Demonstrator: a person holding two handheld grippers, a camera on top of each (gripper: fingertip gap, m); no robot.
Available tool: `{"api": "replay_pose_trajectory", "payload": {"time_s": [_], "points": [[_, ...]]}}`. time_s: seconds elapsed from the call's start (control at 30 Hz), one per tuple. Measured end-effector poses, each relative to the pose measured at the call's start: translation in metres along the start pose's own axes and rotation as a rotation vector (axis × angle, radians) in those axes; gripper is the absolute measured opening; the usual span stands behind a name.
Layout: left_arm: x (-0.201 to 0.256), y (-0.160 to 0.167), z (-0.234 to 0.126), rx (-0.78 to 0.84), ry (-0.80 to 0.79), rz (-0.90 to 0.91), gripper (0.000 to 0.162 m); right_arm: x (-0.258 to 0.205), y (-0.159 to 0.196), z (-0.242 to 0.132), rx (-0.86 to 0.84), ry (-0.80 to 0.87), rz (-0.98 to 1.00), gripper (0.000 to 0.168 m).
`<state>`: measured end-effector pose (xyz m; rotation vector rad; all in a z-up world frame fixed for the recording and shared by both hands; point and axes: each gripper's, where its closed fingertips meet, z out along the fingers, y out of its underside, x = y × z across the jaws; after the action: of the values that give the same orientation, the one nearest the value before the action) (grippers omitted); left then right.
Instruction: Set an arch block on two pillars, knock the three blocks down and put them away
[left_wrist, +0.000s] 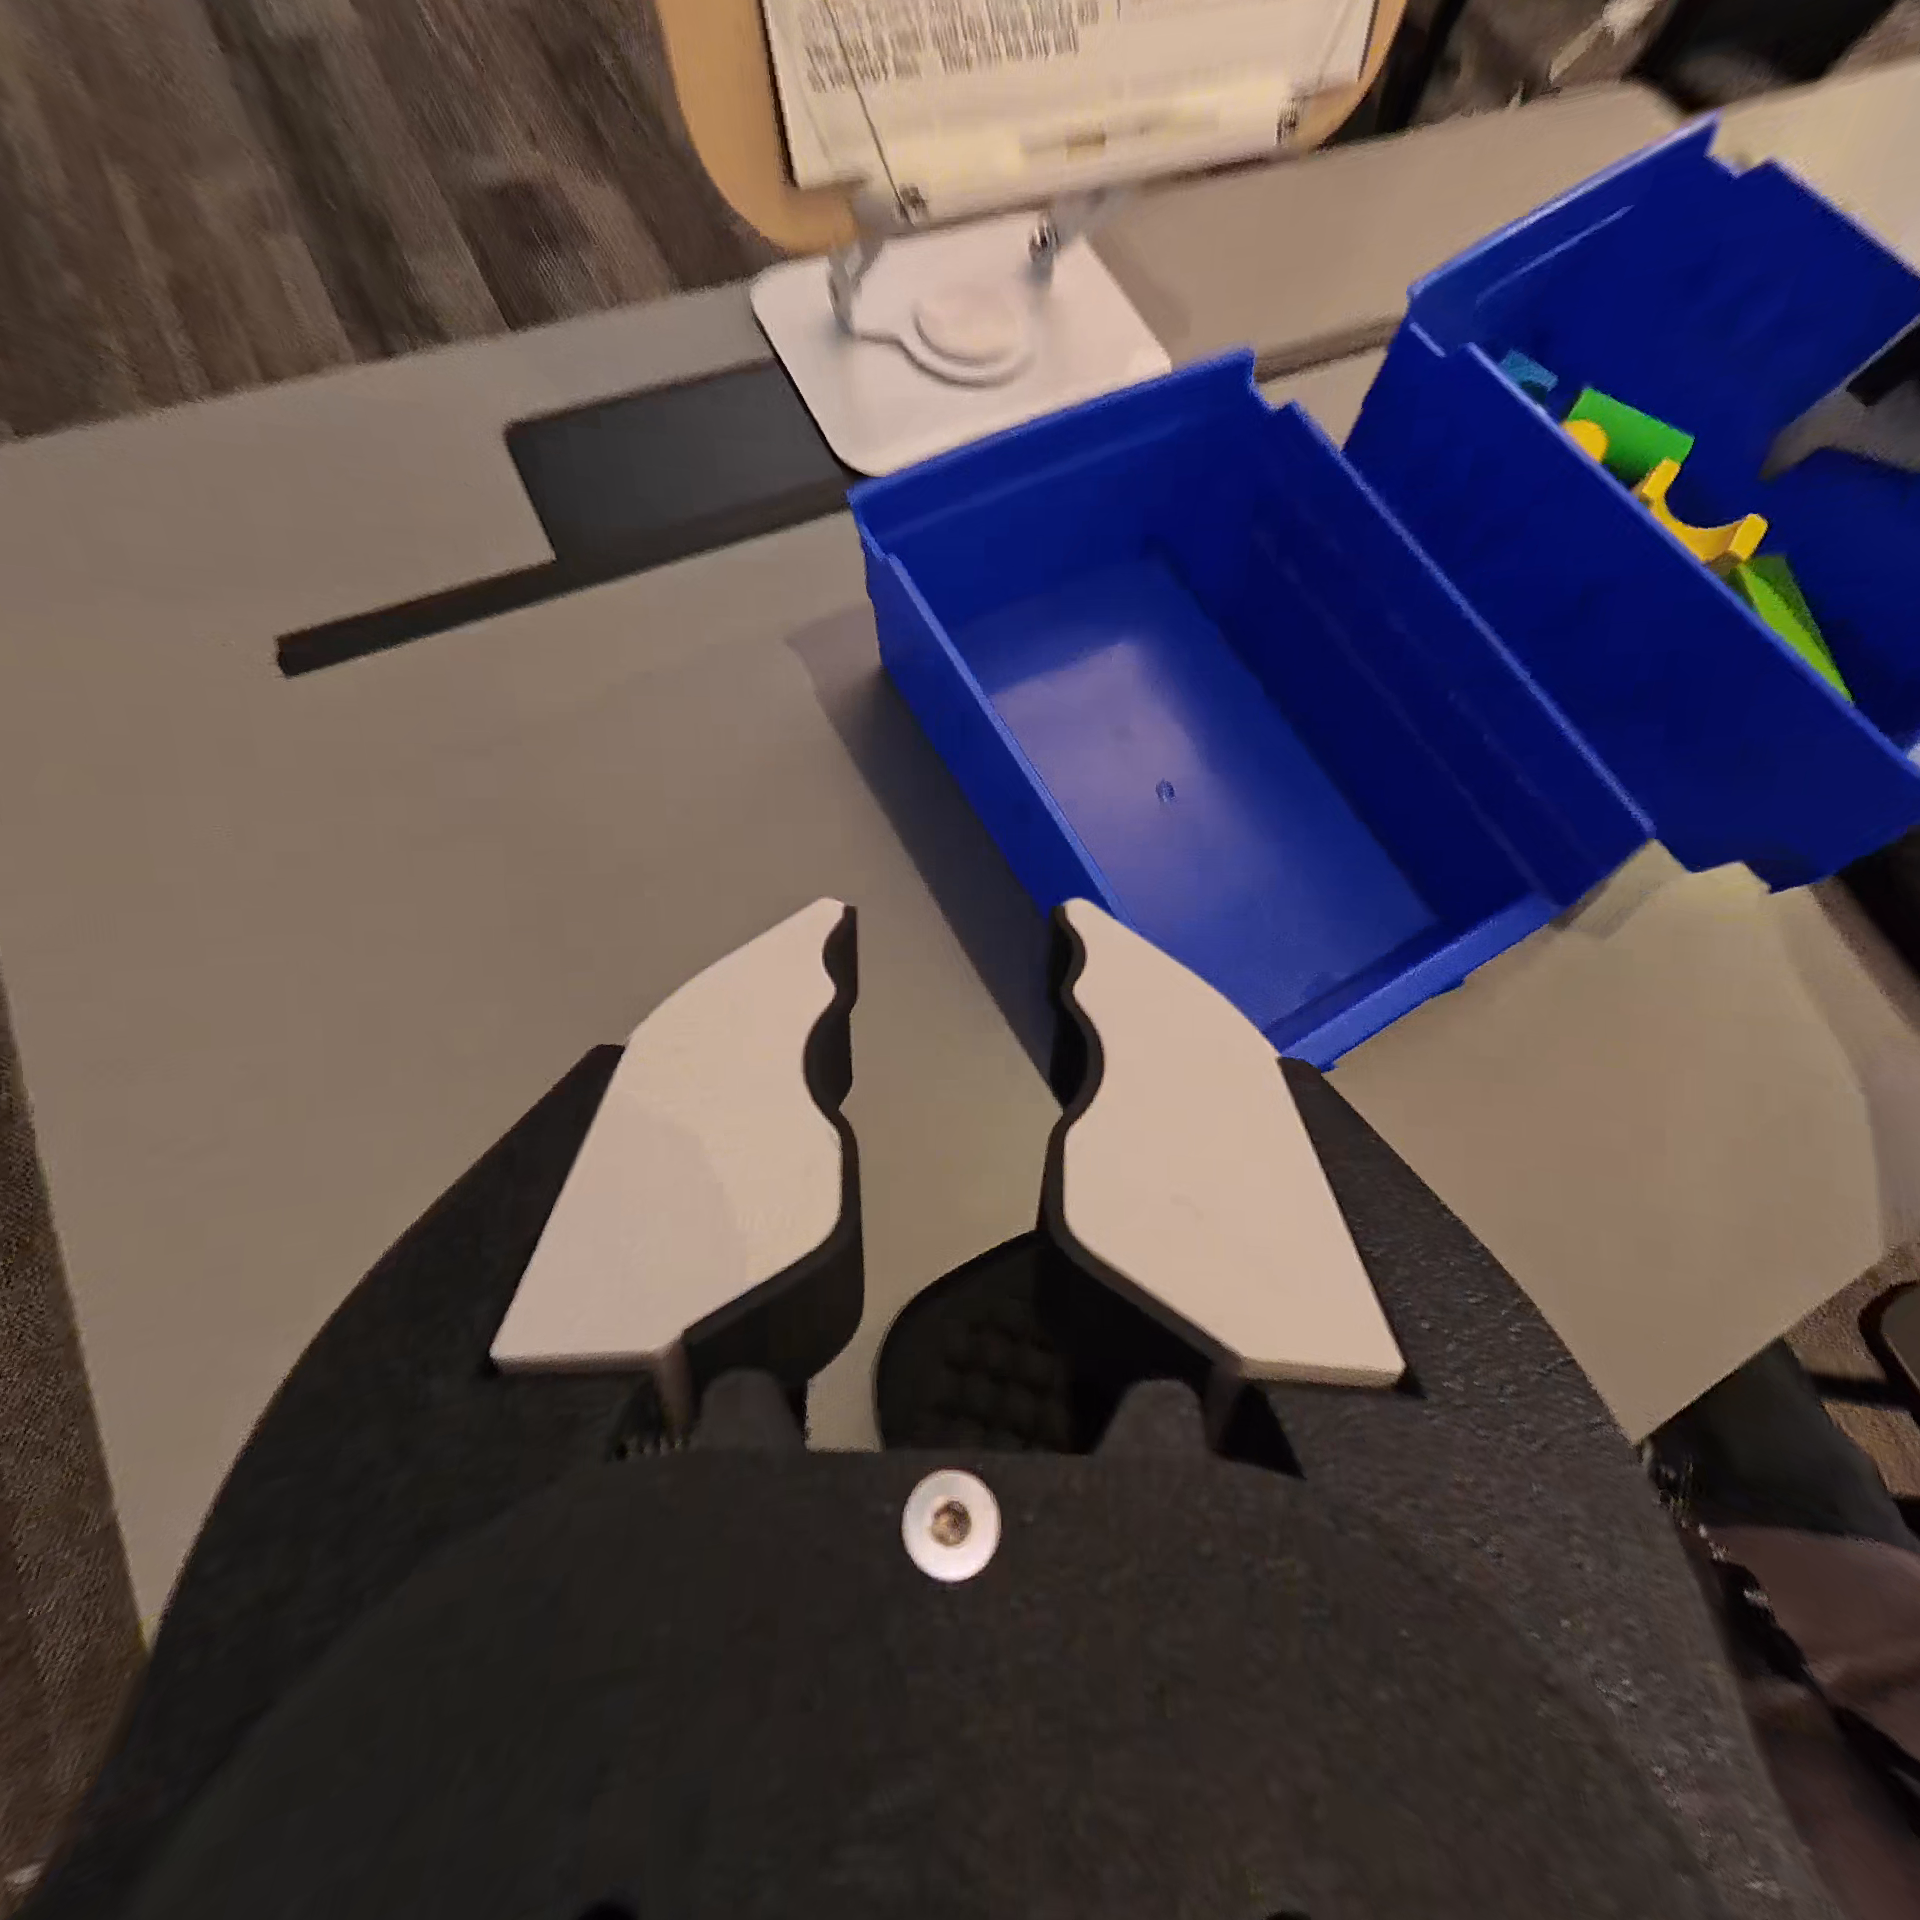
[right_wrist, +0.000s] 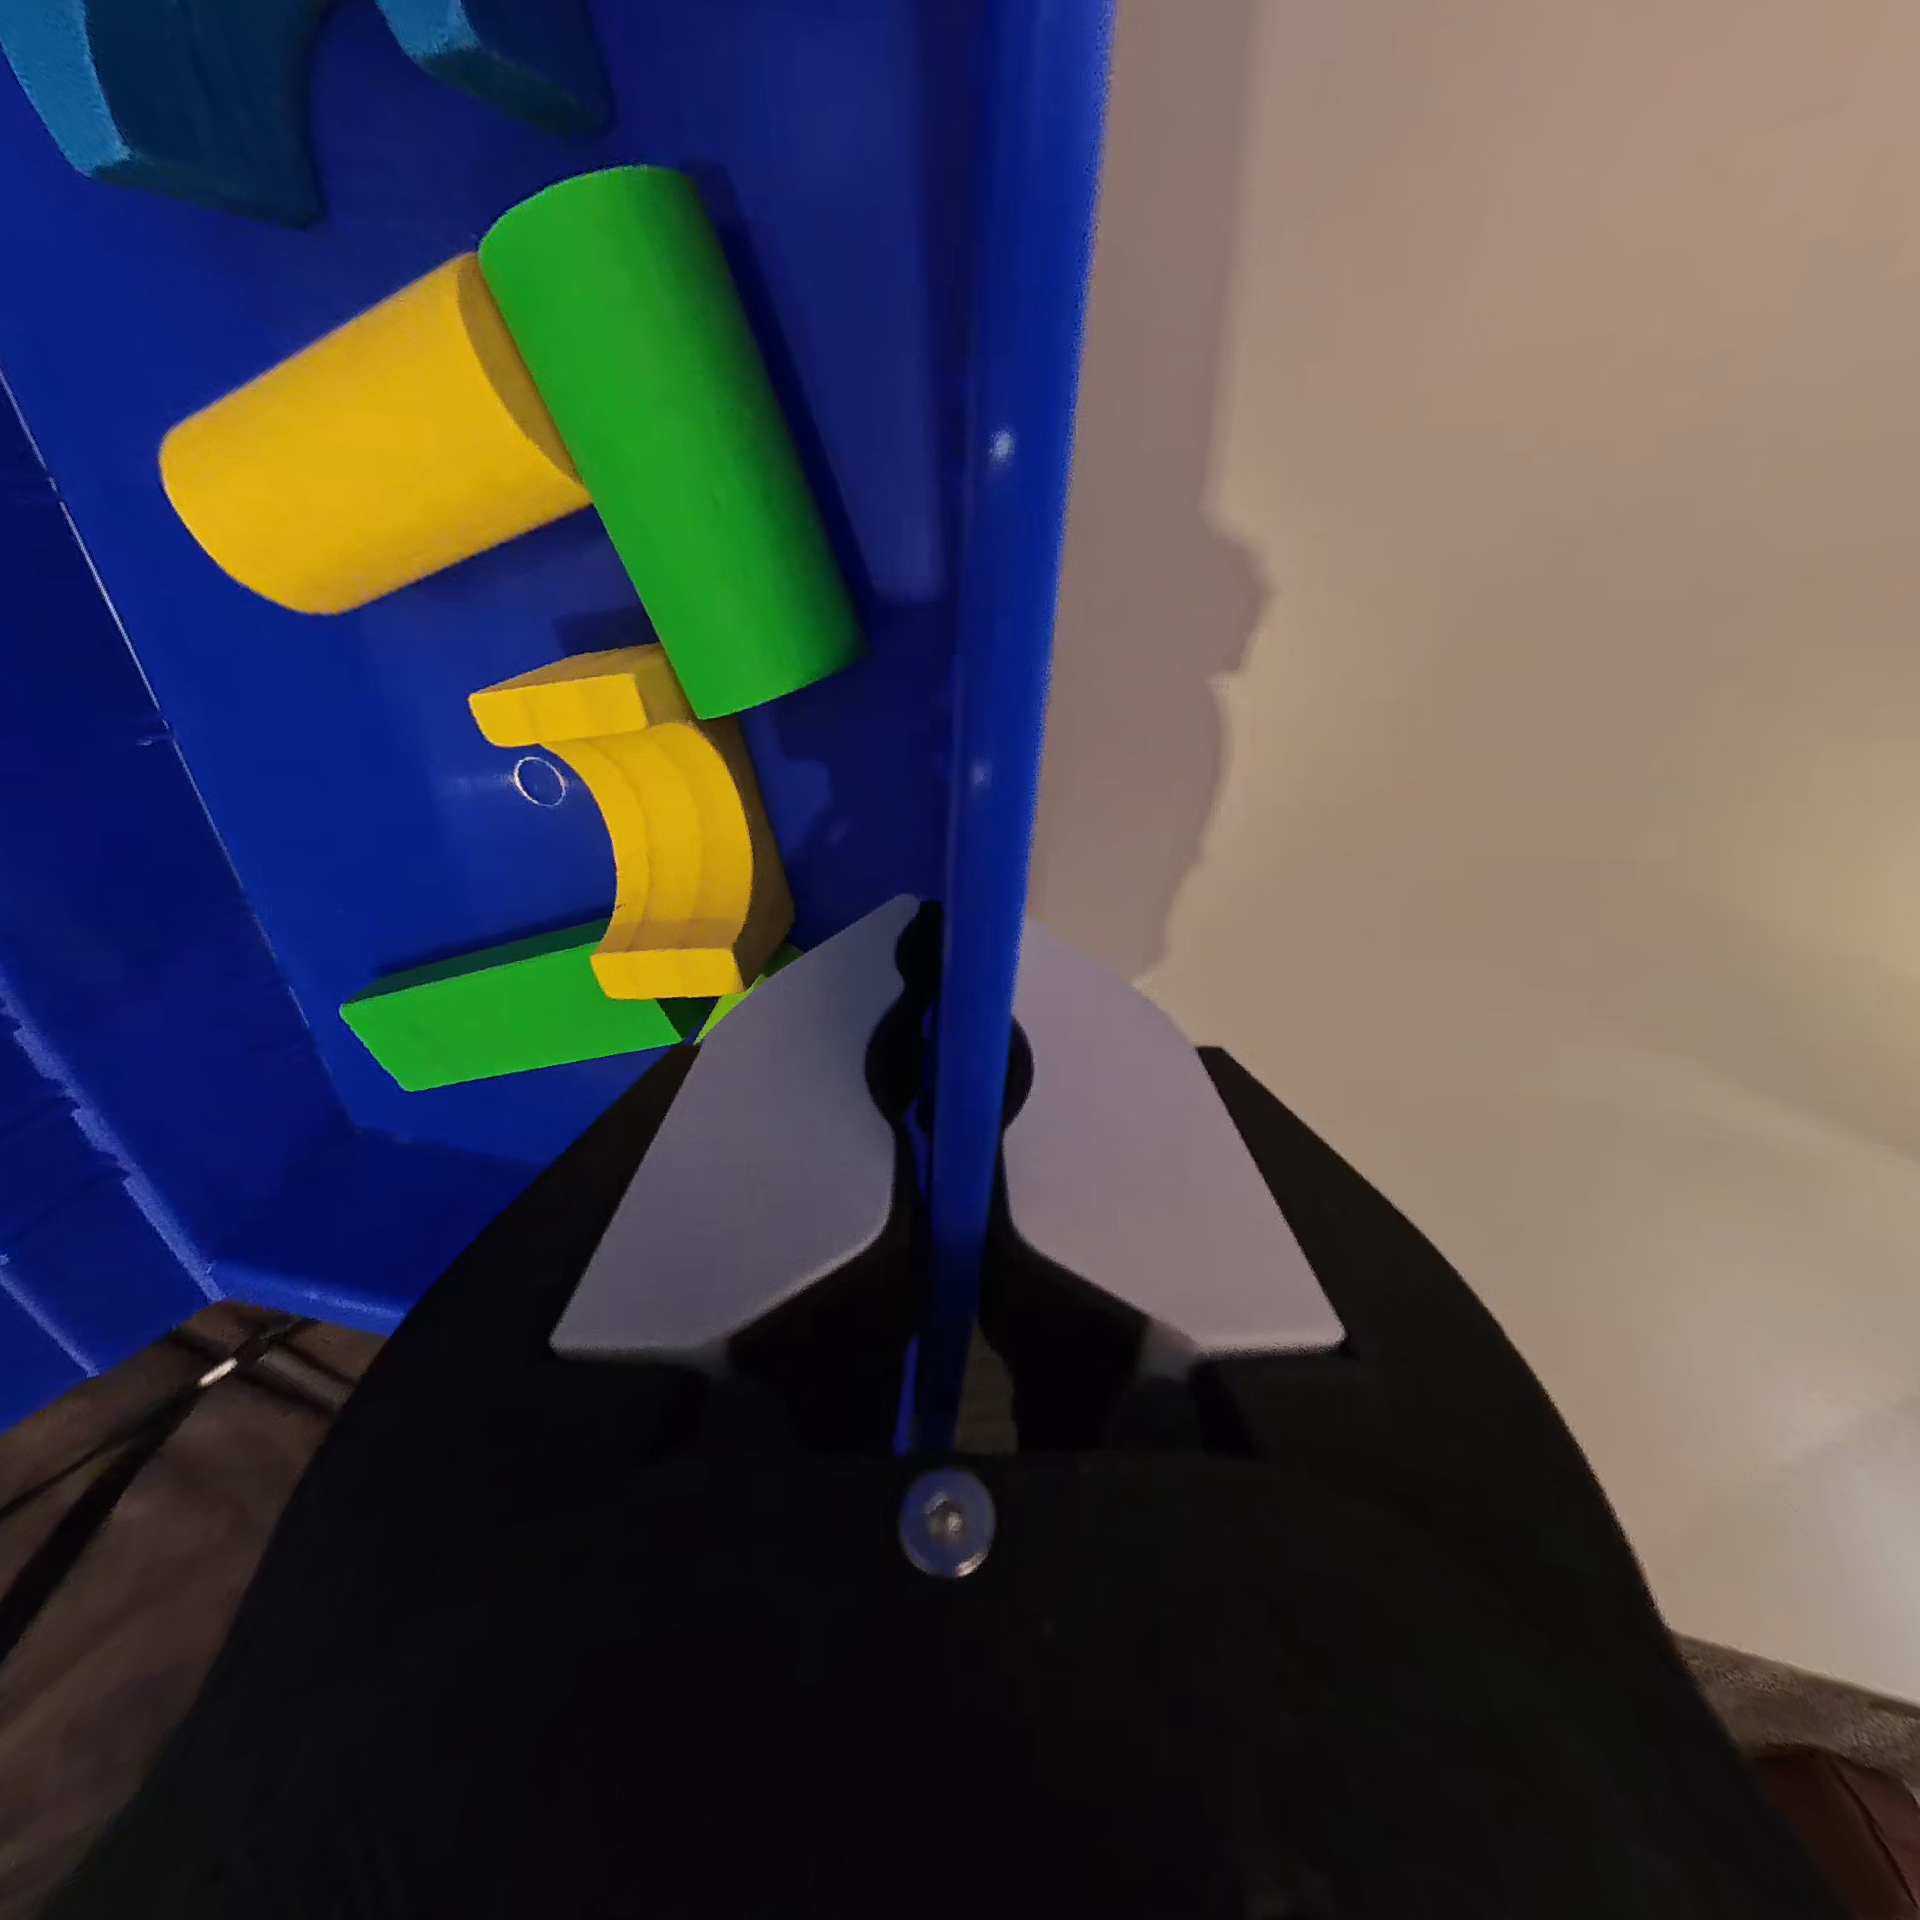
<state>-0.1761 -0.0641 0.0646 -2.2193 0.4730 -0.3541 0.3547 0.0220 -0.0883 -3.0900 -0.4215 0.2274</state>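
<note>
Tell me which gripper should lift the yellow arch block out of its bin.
Left, probably. The left gripper is open and empty; the right gripper is shut on the blue bin wall, busy holding the bin with the yellow arch block.

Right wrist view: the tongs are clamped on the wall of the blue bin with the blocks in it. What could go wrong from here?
1. The right tongs pinch only the thin wall of the full bin; it could tip or slip, spilling the green cylinder and yellow arch.
2. The full bin sits close beside the empty bin, so moving it may knock that one.
3. The left tongs hang open, steadying nothing.
</note>
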Motion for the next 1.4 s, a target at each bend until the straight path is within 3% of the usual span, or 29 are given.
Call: {"api": "replay_pose_trajectory", "payload": {"time_s": [0.17,0.27,0.33,0.57,0.7,0.83,1.0,1.23,1.33,1.4], "points": [[-0.015,-0.004,-0.037,0.122,-0.075,-0.023,0.04,-0.042,-0.025,-0.076,0.049,0.065,-0.056,0.007],[-0.022,-0.007,-0.048,0.165,-0.125,-0.039,0.054,-0.1,-0.053,-0.102,0.045,0.093,-0.145,0.007],[-0.025,-0.007,-0.052,0.177,-0.147,-0.044,0.055,-0.149,-0.074,-0.106,0.033,0.09,-0.225,0.007],[-0.038,-0.01,-0.076,0.246,-0.274,-0.085,0.057,-0.355,-0.133,-0.045,-0.019,-0.113,-0.483,0.007],[-0.035,-0.013,-0.091,0.294,-0.321,-0.071,0.058,-0.462,-0.142,-0.004,-0.073,-0.233,-0.576,0.006],[-0.03,-0.013,-0.095,0.306,-0.332,-0.041,0.058,-0.534,-0.142,0.024,-0.113,-0.276,-0.631,0.007],[-0.033,-0.011,-0.085,0.272,-0.307,-0.042,0.058,-0.566,-0.144,0.066,-0.125,-0.277,-0.589,0.007],[-0.056,0.003,-0.07,0.183,-0.304,-0.094,0.06,-0.523,-0.152,0.127,-0.112,-0.155,-0.44,0.008],[-0.076,0.017,-0.067,0.128,-0.32,-0.147,0.06,-0.523,-0.159,0.117,-0.011,-0.174,-0.506,0.023],[-0.096,0.035,-0.063,0.064,-0.343,-0.209,0.062,-0.524,-0.167,0.084,0.169,-0.177,-0.602,0.03]]}}
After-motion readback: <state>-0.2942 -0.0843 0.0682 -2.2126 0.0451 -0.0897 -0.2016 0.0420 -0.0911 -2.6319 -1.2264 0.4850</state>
